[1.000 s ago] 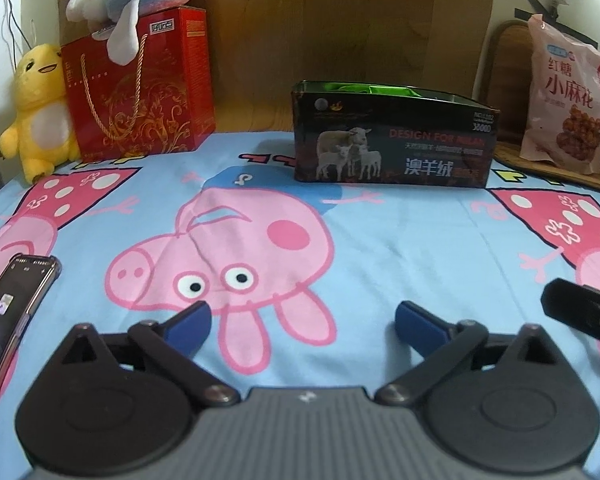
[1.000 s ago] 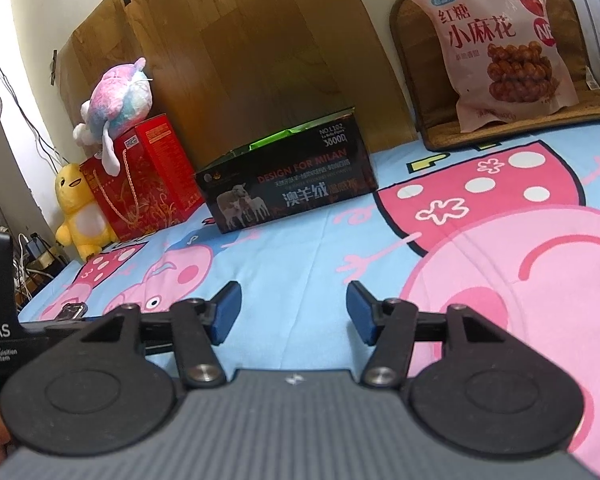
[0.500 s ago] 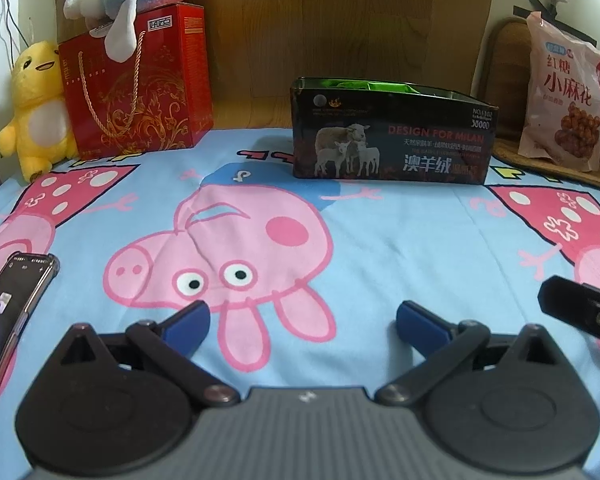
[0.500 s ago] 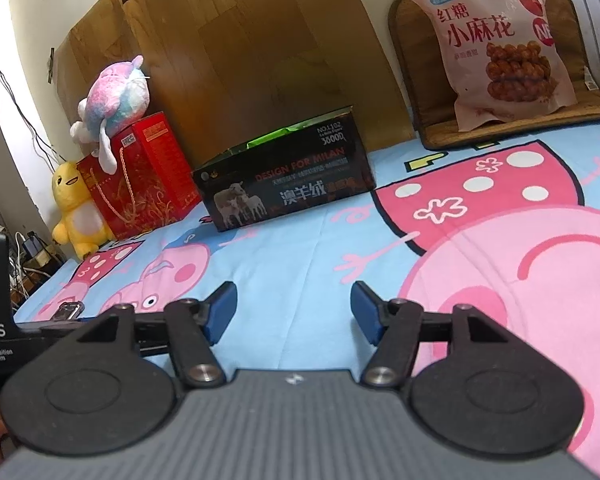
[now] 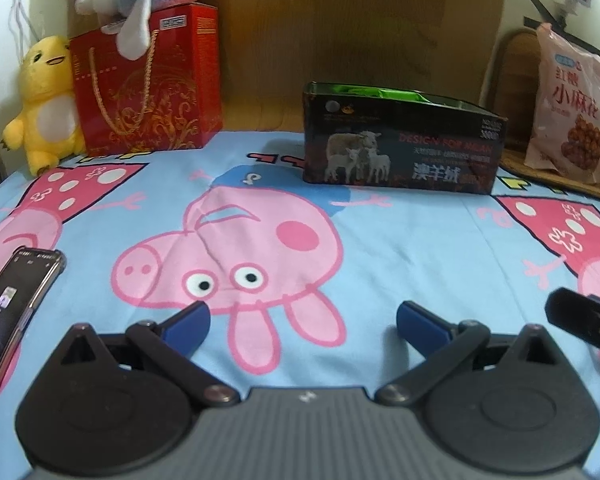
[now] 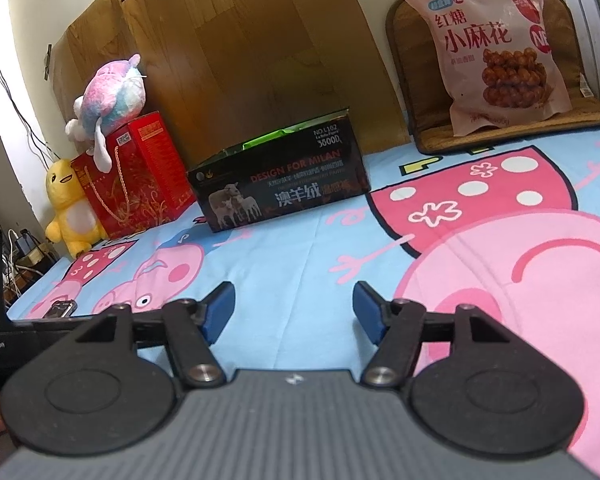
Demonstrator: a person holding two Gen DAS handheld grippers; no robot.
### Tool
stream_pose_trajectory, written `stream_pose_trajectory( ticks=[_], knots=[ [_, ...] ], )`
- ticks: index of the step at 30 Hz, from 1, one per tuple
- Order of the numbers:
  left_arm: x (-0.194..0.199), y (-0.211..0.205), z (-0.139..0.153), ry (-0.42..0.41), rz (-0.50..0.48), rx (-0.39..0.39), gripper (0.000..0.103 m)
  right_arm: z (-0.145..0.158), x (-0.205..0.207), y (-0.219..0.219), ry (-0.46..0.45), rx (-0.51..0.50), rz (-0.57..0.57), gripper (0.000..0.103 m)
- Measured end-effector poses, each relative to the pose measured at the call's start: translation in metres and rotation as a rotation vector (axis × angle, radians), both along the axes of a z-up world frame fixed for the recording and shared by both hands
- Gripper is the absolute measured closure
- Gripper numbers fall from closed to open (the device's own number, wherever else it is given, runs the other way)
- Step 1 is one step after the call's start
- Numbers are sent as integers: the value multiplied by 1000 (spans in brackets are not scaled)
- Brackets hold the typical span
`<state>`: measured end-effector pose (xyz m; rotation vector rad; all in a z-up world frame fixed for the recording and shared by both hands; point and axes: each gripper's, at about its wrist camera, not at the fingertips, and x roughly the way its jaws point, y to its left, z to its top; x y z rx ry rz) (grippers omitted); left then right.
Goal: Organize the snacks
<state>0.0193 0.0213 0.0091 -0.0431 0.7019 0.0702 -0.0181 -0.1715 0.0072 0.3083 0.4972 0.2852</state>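
From the left wrist view, the left claw [image 5: 302, 322] gapes wide and empty low in frame. The pink crinkly plastic snack bag [image 5: 572, 108] leans at far right, well apart; a grab could crush it. In the right wrist view, the right claw [image 6: 294, 310] is wide too. The bag [image 6: 496, 46], upper right, reads "小麻花"; the black open-topped cardboard box [image 6: 280, 194] at centre reads "DESIGN FOR MILAN".
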Motion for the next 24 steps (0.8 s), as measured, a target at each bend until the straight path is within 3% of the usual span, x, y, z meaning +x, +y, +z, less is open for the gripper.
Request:
stream_pose_trajectory(
  ticks=[24],
  knots=[
    [-13, 1, 5, -89, 65, 50, 0, 2, -3, 2, -20, -9, -6, 31]
  ],
)
